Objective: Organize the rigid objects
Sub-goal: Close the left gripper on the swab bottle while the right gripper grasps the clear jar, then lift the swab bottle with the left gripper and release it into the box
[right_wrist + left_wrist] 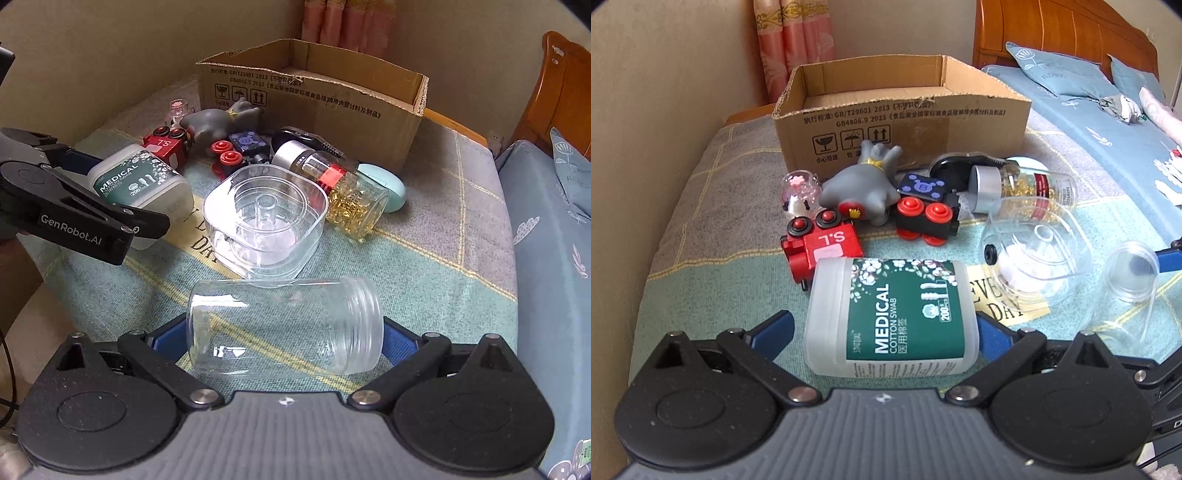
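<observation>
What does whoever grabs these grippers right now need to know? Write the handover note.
Left gripper: open around the lying medical cotton swab box, not clamped.
Right gripper: open around the empty clear jar on its side.
Cardboard box: looks empty, nothing packed yet.
Left to do: red toy train, grey elephant, capsule bottle, square clear container and the rest.
</observation>
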Available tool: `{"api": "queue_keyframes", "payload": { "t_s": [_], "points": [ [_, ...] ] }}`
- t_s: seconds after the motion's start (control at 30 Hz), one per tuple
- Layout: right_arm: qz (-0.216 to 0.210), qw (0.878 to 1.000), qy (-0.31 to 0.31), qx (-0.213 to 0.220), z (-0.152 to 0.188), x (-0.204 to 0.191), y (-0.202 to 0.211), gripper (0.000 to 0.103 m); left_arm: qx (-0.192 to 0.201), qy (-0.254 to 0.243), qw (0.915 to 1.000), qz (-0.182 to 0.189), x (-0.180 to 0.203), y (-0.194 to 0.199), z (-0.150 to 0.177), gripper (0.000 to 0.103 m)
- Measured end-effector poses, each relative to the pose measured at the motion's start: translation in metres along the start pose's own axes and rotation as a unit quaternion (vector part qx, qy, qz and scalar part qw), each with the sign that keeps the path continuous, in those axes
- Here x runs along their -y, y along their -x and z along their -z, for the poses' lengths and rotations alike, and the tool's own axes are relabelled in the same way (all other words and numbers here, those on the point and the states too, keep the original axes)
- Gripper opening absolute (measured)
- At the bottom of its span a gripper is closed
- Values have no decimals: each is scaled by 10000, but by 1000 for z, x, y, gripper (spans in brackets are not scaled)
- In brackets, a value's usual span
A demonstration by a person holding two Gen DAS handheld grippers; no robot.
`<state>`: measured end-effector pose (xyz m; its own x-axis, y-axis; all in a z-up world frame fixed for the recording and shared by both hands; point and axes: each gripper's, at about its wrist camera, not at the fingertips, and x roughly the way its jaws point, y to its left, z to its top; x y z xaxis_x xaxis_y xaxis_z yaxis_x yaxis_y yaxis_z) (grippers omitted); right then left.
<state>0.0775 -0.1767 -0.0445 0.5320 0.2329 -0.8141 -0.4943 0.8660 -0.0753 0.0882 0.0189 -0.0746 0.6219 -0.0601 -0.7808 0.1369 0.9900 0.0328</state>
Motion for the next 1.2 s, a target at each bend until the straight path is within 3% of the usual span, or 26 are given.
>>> {"api": "queue_keyframes", "payload": {
  "t_s": [0.17, 0.3, 0.77, 0.97, 1.2],
  "points": [
    [42, 10000, -47, -71, -3, 2, 3, 93, 23, -85, 10000, -19, 0, 0, -4, 97],
    [24, 10000, -48, -78, -3, 2, 4, 93, -107, -105, 9997, 176, 1, -4, -6, 83],
    [-66, 10000, 11, 64, -20, 14, 26, 93, 139, -412, 9985, 332, 0, 32, -26, 82],
    [-167, 9990, 5, 403, -46, 27, 40, 93, 504, -573, 9964, 381, 0, 46, -63, 82],
    [-92, 9961, 68, 876, -88, 44, 49, 93, 939, -709, 9928, 233, -5, 35, -138, 82]
  ]
}}
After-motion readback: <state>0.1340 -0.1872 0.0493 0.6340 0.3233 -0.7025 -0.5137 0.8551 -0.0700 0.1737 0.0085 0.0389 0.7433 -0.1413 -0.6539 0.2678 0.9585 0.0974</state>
